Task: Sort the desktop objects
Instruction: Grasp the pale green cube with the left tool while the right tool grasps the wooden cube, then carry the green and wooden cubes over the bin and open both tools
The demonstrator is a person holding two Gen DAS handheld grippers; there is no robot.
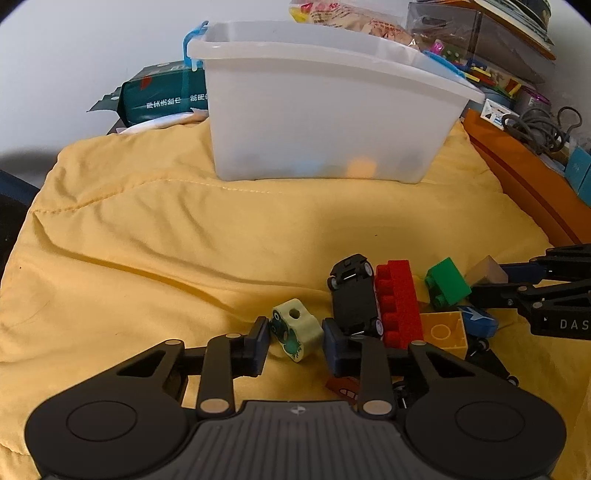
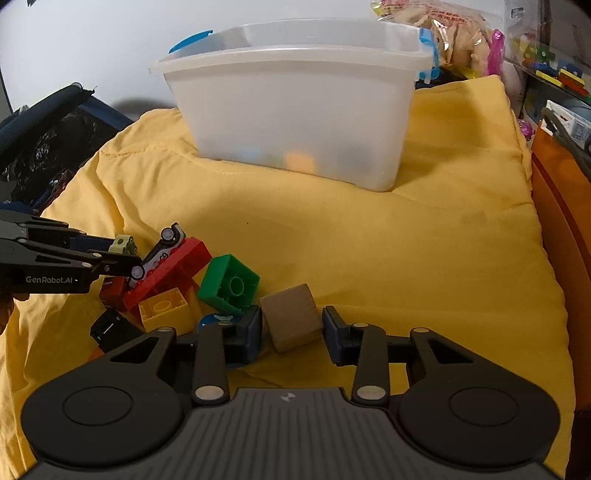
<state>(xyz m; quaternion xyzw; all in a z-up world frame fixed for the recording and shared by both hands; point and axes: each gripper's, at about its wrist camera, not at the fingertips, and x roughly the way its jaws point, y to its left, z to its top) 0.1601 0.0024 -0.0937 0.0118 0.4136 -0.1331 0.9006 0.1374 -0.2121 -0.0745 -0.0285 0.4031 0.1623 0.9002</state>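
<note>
A pile of toys lies on the yellow cloth (image 1: 147, 240). My left gripper (image 1: 295, 338) is open around a pale green frog block (image 1: 295, 330), with gaps on both sides. Beside it lie an overturned black toy car (image 1: 352, 293), a red brick (image 1: 399, 302), a yellow brick (image 1: 445, 332) and a green brick (image 1: 447, 282). My right gripper (image 2: 291, 330) is open around a brown wooden block (image 2: 291, 317); the left pad touches it, the right pad stands slightly off. The translucent white bin (image 1: 325, 110) stands behind, also in the right wrist view (image 2: 295, 107), with blurred items inside.
A teal package (image 1: 162, 96) lies left of the bin. Snack bags (image 1: 351, 18), toy boxes and cables (image 1: 535, 129) crowd the orange shelf (image 1: 517, 177) at right. A dark bag (image 2: 44, 140) sits at the cloth's left edge.
</note>
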